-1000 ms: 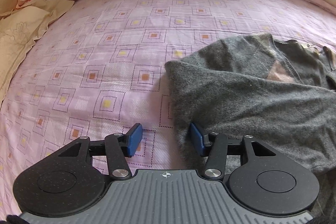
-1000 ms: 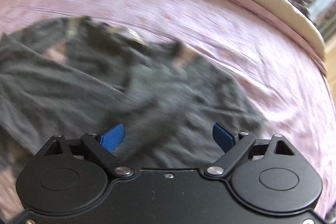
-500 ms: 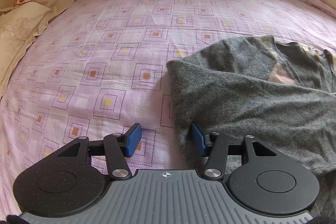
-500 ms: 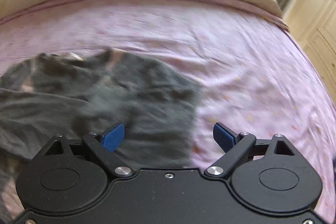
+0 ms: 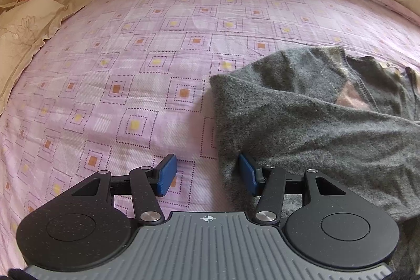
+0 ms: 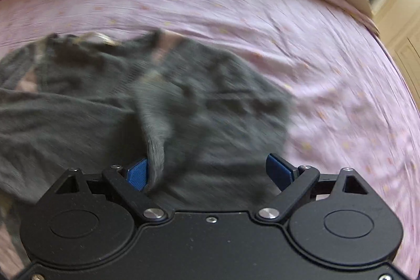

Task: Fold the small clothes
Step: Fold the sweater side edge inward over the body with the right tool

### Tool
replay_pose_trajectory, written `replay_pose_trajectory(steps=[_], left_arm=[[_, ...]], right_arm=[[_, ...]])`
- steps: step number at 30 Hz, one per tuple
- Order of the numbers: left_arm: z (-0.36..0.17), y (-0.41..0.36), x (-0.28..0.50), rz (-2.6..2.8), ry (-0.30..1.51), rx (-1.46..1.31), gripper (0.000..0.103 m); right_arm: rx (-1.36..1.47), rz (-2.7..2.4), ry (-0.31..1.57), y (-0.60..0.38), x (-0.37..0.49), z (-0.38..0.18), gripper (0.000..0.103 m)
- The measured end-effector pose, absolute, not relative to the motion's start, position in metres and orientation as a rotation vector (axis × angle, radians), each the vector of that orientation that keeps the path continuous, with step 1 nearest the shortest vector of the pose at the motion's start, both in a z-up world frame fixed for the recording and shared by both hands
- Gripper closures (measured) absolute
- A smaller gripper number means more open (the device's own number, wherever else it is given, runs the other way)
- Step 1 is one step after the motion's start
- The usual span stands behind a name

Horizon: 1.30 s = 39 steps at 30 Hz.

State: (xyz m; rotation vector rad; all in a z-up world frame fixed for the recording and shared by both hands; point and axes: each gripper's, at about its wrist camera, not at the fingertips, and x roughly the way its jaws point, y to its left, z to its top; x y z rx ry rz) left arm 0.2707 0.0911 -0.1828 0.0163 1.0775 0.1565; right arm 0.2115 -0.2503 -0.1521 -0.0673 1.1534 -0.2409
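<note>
While hovering low over the near left edge of the grey knit sweater (image 5: 315, 127), barely moves at all: left gripper (image 5: 207, 175) in almost the same place as one second ago, released, jaws parted. Between them only the folded left edge of the knit and a strip of lilac checked bedsheet (image 5: 118, 75). Right blue pad (image 5: 248, 173) over the wool, the other over the sheet; cannot tell whether touching or just above.

Not so at the right gripper (image 6: 210, 172). Half a second ago pointed more to the right, with the right edge of the garment near the middle of the view; now turned back to the left, with grey knit filling the near half of a blurred picture. Jaws wide apart, grasping nothing. Against the left pad (image 6: 137, 173), a raised ridge of knit (image 6: 155, 138), perhaps a sleeve or a pushed-up fold; too blurred to say which.

Sweater on the bed as before, V-neck (image 5: 362, 85) toward the far side, one part laid diagonally across the body. For the task: fold seemingly begun, no grasp taken yet. Probably searching for the right sleeve or side, to bring it over; needs first to close on that ridge.
</note>
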Motion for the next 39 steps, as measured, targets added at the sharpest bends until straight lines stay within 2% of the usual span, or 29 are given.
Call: replay_pose_trajectory(steps=[5,9,21,28,30,32,39], left_arm=[[-0.183,0.090,0.270,0.157,1.075,0.015,0.051],[-0.182,0.091,0.271,0.156,1.080,0.011,0.051],[-0.137,0.054,0.271,-0.006,0.955,0.074,0.054],[-0.173,0.053,0.297,0.022,1.052,0.075,0.054],[-0.186,0.068,0.295,0.042,1.059,0.044,0.049],[-0.188,0.074,0.293,0.053,1.056,0.056,0.034],[-0.173,0.093,0.279,0.006,1.076,-0.012,0.033]], right_arm=[[-0.009,-0.388,1.200,-0.300,0.177,-0.149,0.012],[0.064,-0.392,1.144,-0.315,0.166,-0.135,0.011],[-0.001,-0.106,0.998,-0.266,0.222,-0.120,0.011],[-0.053,-0.063,1.087,-0.247,0.249,-0.158,0.011],[-0.083,-0.094,1.135,-0.252,0.247,-0.171,0.009],[-0.024,-0.096,1.113,-0.268,0.241,-0.175,0.002],[0.106,-0.186,1.099,-0.305,0.205,-0.154,0.001]])
